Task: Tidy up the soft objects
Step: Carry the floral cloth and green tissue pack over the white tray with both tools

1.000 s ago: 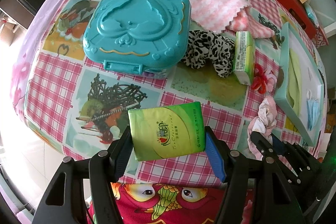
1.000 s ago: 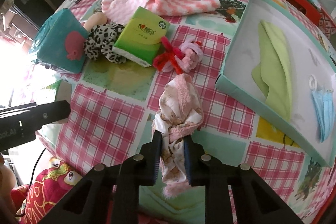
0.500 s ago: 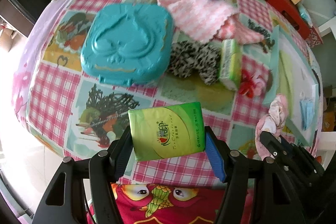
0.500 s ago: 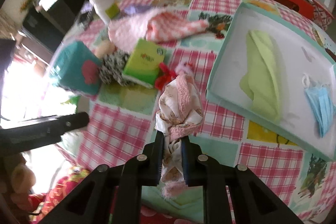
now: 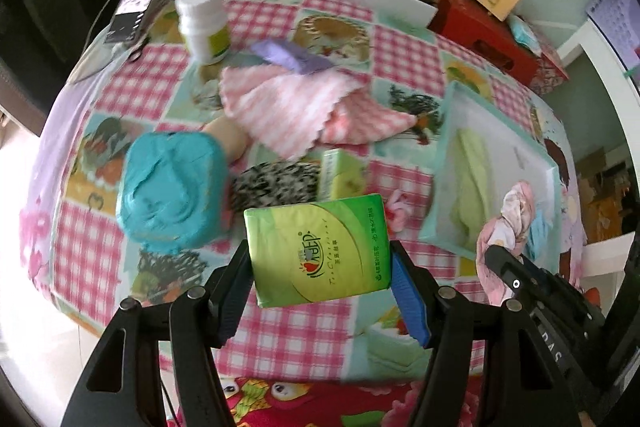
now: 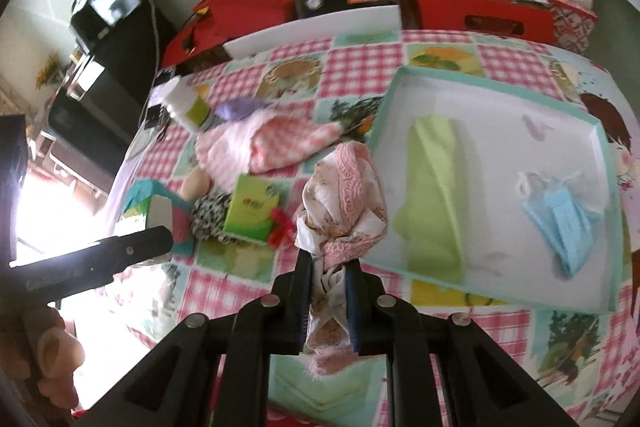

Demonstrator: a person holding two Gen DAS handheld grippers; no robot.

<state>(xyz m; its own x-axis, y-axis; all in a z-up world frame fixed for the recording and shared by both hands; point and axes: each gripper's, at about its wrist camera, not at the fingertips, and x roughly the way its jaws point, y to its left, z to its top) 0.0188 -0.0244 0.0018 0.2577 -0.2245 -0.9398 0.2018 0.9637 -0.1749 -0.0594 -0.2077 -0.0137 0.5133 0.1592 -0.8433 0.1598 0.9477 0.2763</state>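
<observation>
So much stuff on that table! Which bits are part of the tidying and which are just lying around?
Part of the job: tissue pack in left claw; floral cloth in right claw; tray holding green cloth and mask; pink towel.

Lying about: bottle; teal case; phone.

Free room: the tray point(image 6: 496, 99) floor is bare at its upper part and in the lane betw. the green cloth point(image 6: 434, 187) and the mask point(image 6: 560, 215), right half of right view. Tablecloth point(image 6: 240, 291) at lower centre-left is also bare.

Obstacles: left of the tray stand close together a tissue pack point(image 6: 250, 213), spotted cloth point(image 6: 210, 215), pink towel point(image 6: 264, 143) and red-pink scrunchie point(image 6: 280, 227). Blue box point(image 5: 172, 187) fills centre-left of left view, bottle point(image 5: 204, 23) upright at upper left. Other gripper's arm point(image 6: 92, 267) crosses lower left of right view.
</observation>
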